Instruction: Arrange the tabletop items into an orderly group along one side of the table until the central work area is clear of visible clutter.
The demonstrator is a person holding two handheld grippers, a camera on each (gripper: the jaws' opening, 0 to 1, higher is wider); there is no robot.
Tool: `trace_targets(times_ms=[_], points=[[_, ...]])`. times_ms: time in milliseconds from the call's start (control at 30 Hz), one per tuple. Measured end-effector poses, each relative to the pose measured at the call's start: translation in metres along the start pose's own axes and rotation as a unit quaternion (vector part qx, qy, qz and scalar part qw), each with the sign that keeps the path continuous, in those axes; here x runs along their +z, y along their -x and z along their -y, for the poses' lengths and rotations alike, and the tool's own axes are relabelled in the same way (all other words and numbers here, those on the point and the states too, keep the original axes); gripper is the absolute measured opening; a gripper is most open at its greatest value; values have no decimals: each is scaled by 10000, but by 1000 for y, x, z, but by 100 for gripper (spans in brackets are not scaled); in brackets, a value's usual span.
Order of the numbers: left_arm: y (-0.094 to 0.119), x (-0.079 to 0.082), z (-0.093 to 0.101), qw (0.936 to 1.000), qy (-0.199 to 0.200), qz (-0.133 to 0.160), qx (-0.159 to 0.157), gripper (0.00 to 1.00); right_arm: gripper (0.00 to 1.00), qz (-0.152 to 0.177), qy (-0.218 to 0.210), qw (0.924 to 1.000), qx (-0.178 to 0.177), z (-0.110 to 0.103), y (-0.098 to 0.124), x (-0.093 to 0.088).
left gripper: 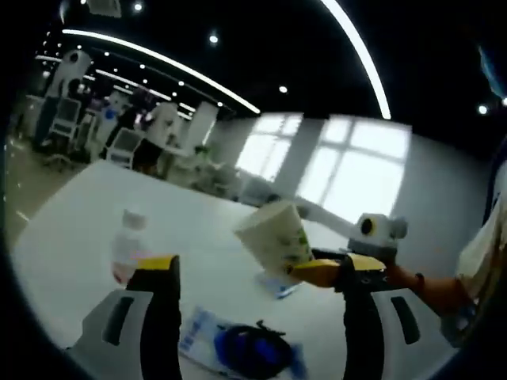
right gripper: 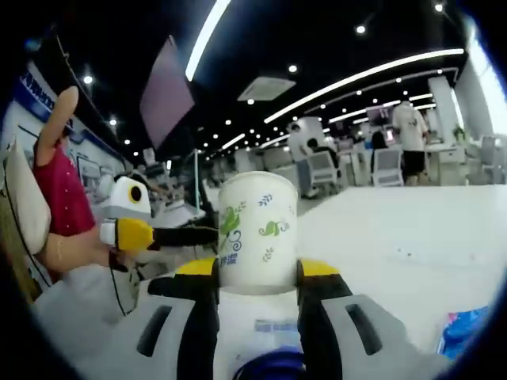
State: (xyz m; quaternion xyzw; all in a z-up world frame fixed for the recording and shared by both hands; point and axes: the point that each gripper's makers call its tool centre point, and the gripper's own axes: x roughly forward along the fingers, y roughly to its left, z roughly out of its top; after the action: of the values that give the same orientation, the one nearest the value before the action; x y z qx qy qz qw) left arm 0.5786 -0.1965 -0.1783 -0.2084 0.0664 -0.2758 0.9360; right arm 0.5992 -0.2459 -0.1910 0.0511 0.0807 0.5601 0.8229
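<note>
On the surface (left gripper: 87, 237), a bottle (left gripper: 131, 245) stands far left, a packet (left gripper: 238, 348) lies near; the paper cup (left gripper: 277, 237) is right of the bottle.

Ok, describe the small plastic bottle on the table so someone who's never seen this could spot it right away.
Start from the big white table. In the left gripper view, look just beyond the left gripper, above its left-hand jaw tip, to the small clear bottle standing upright. Unlike the paper cup with green leaf print and the flat blue packet, it is see-through, with a white cap and pinkish lower part.
</note>
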Motion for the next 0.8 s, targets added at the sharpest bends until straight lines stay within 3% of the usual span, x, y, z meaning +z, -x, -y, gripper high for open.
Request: trace_targets(times_ms=[300,433,700,800], points=[[3,2,35,9956,571,79,-739,72,37,114,136,9983,549,-38,5,8],[4,4,37,9950,642,149,-750,67,37,174,226,9977,617,-50,9,14],[7,8,54,9896,893,235,-1107,52,37,200,372,9967,700,-62,16,17],[7,9,56,9890,941,249,-1114,42,37,211,400,9965,704,-65,18,19]])
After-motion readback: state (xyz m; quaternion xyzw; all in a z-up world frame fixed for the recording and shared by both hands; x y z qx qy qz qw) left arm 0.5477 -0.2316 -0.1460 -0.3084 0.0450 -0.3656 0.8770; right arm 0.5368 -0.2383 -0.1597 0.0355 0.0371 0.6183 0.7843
